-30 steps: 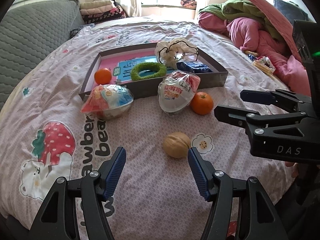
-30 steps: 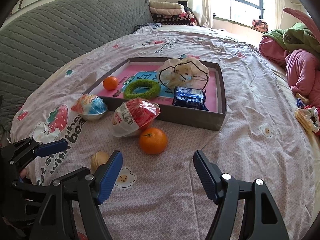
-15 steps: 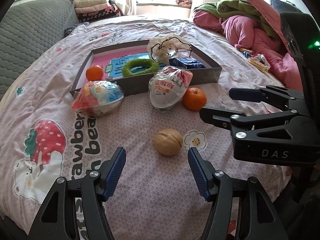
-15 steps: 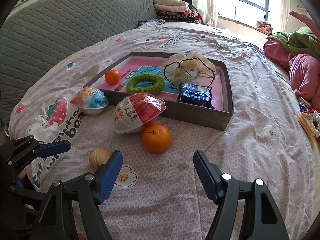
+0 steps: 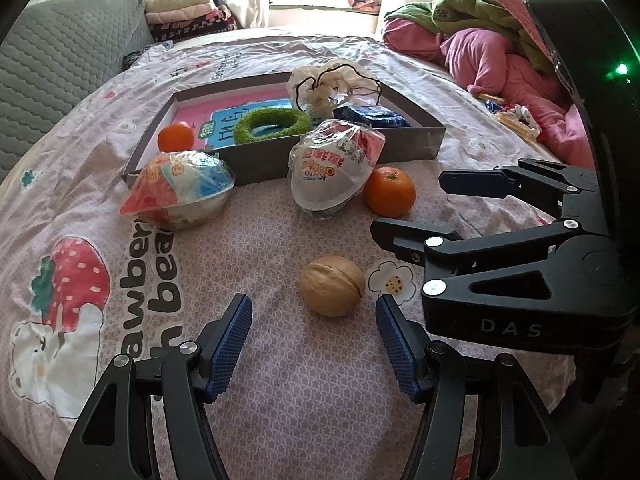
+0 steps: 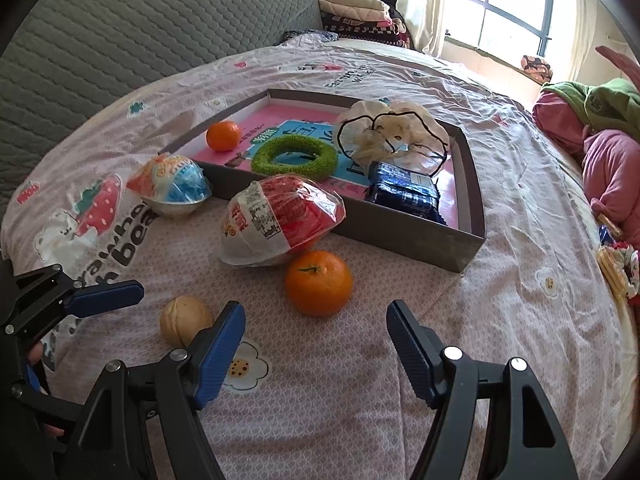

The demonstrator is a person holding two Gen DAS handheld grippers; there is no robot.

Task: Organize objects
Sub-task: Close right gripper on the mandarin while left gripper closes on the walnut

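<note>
A walnut (image 5: pixel 331 285) lies on the bedsheet just ahead of my open, empty left gripper (image 5: pixel 314 338); it also shows in the right wrist view (image 6: pixel 185 320). An orange (image 6: pixel 319 283) lies just ahead of my open, empty right gripper (image 6: pixel 316 350); it also shows in the left wrist view (image 5: pixel 389 191). Two wrapped egg-shaped toys, one red and white (image 6: pixel 280 220) and one blue and orange (image 6: pixel 173 188), lie in front of a grey tray (image 6: pixel 404 236). The tray holds a small orange (image 6: pixel 223 135), a green ring (image 6: pixel 294 157), a blue packet (image 6: pixel 404 196) and a white pouch (image 6: pixel 394 136).
The right gripper's body (image 5: pixel 520 276) stands close to the right of the walnut in the left wrist view. A grey quilted headboard (image 6: pixel 120 32) runs along the left. Pink and green bedding (image 5: pixel 480 40) is piled at the right. Folded blankets (image 6: pixel 356 8) lie by the window.
Both grippers have moved forward and lower toward the bed. The walnut and the orange now sit closer to the fingertips. Nothing was grasped.
</note>
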